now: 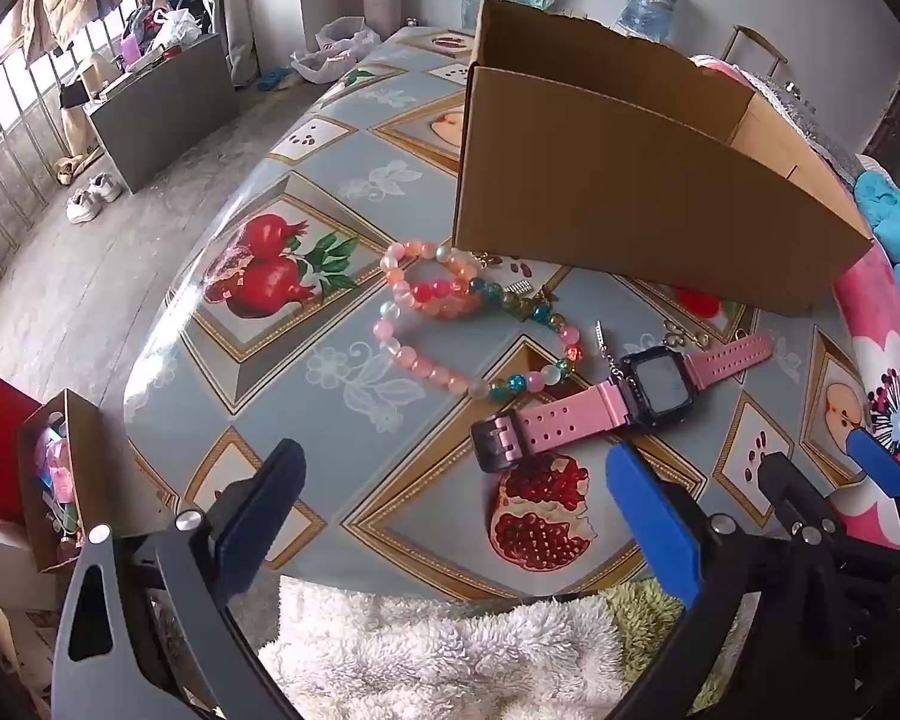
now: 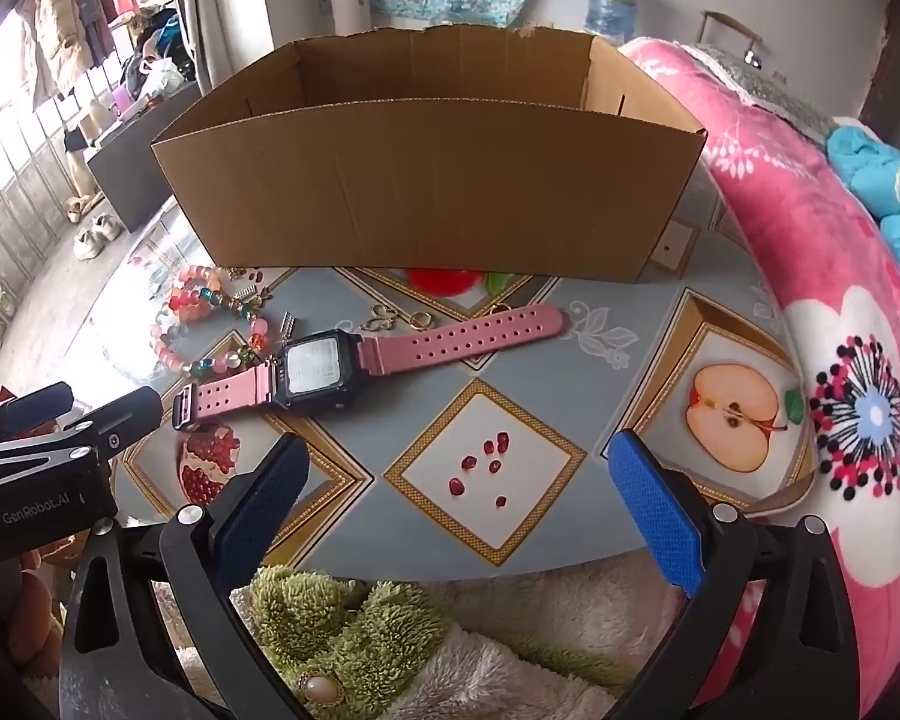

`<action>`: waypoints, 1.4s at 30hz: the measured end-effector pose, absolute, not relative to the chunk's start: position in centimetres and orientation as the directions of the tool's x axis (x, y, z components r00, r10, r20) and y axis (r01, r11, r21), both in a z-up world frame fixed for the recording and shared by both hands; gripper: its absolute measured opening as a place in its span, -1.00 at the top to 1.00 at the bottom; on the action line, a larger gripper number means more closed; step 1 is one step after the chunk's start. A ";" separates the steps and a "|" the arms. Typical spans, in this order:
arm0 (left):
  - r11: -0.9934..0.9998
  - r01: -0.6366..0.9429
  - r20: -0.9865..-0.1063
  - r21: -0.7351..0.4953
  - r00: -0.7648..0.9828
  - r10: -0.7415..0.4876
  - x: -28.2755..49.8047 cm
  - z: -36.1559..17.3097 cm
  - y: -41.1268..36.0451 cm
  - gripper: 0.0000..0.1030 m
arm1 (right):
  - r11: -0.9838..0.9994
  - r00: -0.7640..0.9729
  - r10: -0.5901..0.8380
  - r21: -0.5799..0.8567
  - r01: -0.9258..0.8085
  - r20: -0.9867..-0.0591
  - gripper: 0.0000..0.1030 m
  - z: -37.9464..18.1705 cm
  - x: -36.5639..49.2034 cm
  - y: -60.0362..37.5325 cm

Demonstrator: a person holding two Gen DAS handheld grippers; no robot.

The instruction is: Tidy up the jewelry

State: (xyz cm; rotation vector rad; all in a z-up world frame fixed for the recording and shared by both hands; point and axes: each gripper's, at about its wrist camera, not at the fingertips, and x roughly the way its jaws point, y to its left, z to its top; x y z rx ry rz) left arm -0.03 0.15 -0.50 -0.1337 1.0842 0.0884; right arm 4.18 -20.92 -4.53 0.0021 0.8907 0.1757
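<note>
A table (image 2: 570, 324) covered in a fruit-print cloth carried an open cardboard box (image 2: 426, 204) at its far side. In front of the box lay a pink-strapped watch (image 2: 324, 369), flat with its straps spread out, and to its left two beaded bracelets (image 1: 450, 324) overlapped. Small gold trinkets (image 2: 390, 318) sat between watch and box. The left gripper (image 1: 456, 516) hung released, fingers wide apart, with the watch's buckle end just beyond them. The right gripper (image 2: 456, 504) was likewise spread and empty, the watch ahead and left of its fingers.
</note>
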 end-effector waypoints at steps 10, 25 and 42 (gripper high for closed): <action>0.988 -0.140 -0.886 -0.063 0.463 0.009 0.1 -0.7 0.3 -0.92 | 0.986 0.620 0.148 0.067 -0.152 -0.771 -0.87 -4.4 4.1 -20.6; 0.988 -0.143 -0.886 -0.059 0.464 0.014 0.1 -0.5 0.3 -0.92 | 0.986 0.622 0.151 0.069 -0.154 -0.768 -0.87 -4.3 4.1 -20.7; 0.988 -0.145 -0.885 -0.059 0.465 0.016 0.2 -0.4 0.4 -0.92 | 0.985 0.623 0.152 0.068 -0.158 -0.767 -0.87 -4.2 4.2 -20.6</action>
